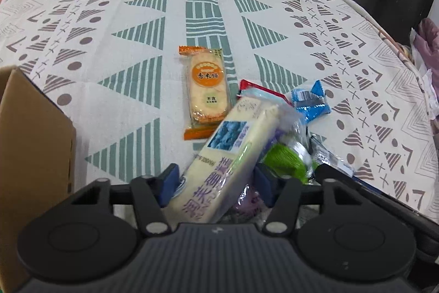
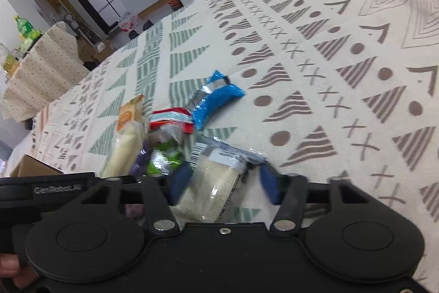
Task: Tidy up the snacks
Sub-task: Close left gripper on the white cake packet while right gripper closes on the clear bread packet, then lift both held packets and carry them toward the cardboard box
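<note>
— What are your left tongs (image 1: 216, 180) doing?

— Pinching a long cream wafer pack (image 1: 227, 153), tilted above the worktop (image 1: 123, 51), a cardboard box (image 1: 30, 155) to its left.

— And the right tongs (image 2: 223, 183)?

— A clear cracker pack (image 2: 216, 183) lies between their blue pads; whether they press it, I cannot tell.

— The other snacks?

— The orange rice-cracker pack (image 1: 207, 89) lies farther off; the blue packet (image 2: 216, 98) lies right of the red one (image 2: 171, 118).

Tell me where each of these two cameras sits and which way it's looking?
Left wrist: sits on the left gripper, looking down across the patterned tablecloth; its jaws straddle a pale long packet.
Right wrist: sits on the right gripper, looking down over the cloth towards the room; its jaws straddle a clear cracker packet; fingertips show at bottom left.
Shared: the blue packet and orange packet.
</note>
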The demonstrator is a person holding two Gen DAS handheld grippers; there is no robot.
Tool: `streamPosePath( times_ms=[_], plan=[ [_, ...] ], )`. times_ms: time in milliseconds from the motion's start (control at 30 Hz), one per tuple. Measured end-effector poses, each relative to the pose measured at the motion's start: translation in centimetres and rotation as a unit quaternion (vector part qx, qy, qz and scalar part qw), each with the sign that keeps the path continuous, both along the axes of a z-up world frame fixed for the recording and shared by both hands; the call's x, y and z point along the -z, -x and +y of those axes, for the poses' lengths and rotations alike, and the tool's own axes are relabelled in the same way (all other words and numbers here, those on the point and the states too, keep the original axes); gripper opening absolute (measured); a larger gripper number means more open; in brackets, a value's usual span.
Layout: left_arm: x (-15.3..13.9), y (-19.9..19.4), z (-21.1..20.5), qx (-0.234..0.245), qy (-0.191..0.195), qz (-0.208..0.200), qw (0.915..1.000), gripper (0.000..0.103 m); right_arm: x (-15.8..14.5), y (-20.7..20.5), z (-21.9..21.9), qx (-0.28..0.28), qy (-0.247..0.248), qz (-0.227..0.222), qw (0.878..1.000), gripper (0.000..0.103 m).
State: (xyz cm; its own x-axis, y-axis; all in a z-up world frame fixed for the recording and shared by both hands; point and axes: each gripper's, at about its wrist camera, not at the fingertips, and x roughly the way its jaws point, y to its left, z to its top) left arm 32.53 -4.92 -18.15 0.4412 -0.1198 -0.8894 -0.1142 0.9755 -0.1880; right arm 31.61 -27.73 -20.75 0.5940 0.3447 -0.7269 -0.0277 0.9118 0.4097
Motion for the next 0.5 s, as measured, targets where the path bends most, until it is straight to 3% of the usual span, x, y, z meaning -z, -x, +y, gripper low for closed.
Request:
streamPosePath(
  times_ms=[133, 500],
  plan=[
    [-0.6, 0.9, -0.3, -0.002, -0.002, -0.004, 1.0, 0.038, -0.4, 1.0, -0.4, 0.004, -0.005, 0.004, 1.0, 0.037],
    [-3.2, 3.9, -0.2, -0.026, 0.022, -0.025, 0.9991, 0.026, -2.7, 4.0, -1.6, 0.019, -0.022, -0.017, 0.999, 0.034]
  ],
)
